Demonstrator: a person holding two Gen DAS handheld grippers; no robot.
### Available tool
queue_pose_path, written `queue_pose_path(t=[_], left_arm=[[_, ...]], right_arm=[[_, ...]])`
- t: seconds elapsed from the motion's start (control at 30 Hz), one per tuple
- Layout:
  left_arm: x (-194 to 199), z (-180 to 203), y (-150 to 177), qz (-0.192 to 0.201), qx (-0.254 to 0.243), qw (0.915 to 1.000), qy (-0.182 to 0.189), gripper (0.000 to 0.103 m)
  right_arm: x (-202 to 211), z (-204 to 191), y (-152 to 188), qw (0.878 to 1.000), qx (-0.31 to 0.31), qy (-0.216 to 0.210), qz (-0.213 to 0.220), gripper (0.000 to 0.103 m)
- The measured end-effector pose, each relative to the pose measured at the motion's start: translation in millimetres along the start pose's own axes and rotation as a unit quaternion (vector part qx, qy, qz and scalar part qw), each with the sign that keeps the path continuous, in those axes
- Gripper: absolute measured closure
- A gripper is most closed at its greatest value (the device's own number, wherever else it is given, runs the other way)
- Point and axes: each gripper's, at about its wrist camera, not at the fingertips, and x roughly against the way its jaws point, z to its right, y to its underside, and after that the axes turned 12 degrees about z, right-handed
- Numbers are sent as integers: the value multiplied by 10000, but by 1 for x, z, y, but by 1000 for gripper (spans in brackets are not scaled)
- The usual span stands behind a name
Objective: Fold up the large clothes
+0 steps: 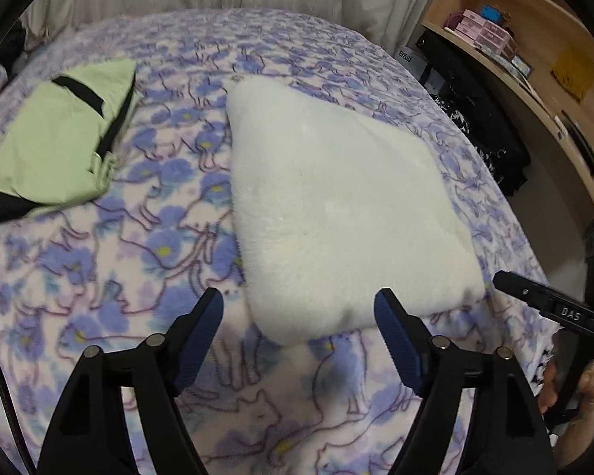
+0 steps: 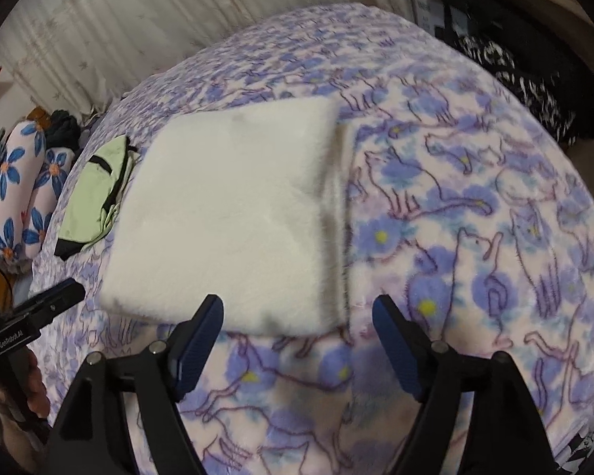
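Observation:
A white fluffy garment [image 1: 336, 206] lies folded into a thick square on the bed; in the right wrist view the same white garment [image 2: 233, 213] shows a layered edge on its right side. My left gripper [image 1: 299, 308] is open just short of its near corner, with nothing between the blue pads. My right gripper [image 2: 297, 312] is open too, hovering at the garment's near edge, and its pads press on nothing. The right gripper's tip [image 1: 534, 293] juts in at the right of the left wrist view. At the left of the right wrist view is the left gripper's tip [image 2: 55, 297].
A folded light-green garment [image 1: 59, 138] with black trim lies on the left of the bed, seen also as the green garment [image 2: 95, 194]. The bed has a blue flower and cat blanket [image 1: 138, 261]. A wooden shelf [image 1: 534, 39] and dark clothing [image 1: 479, 118] stand to the right. Flowered pillows [image 2: 23, 198] sit far left.

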Motion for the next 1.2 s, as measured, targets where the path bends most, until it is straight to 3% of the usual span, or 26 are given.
queue_pose_path(t=[0.17, 0.6, 0.83, 1.2], left_arm=[[-28, -12, -6, -286, 266, 9988, 294, 19], [-90, -17, -20, -637, 255, 9964, 500, 19], [-114, -21, -27, -619, 282, 9957, 623, 8], [-155, -27, -39, -828, 409, 9909, 976, 0]], right_arm=[[-21, 17, -6, 9989, -356, -221, -188, 25], [-92, 33, -35, 9918, -776, -898, -473, 25], [-130, 45, -42, 9813, -1137, -1391, -692, 25], [-165, 34, -54, 9752, -931, -1864, -749, 17]])
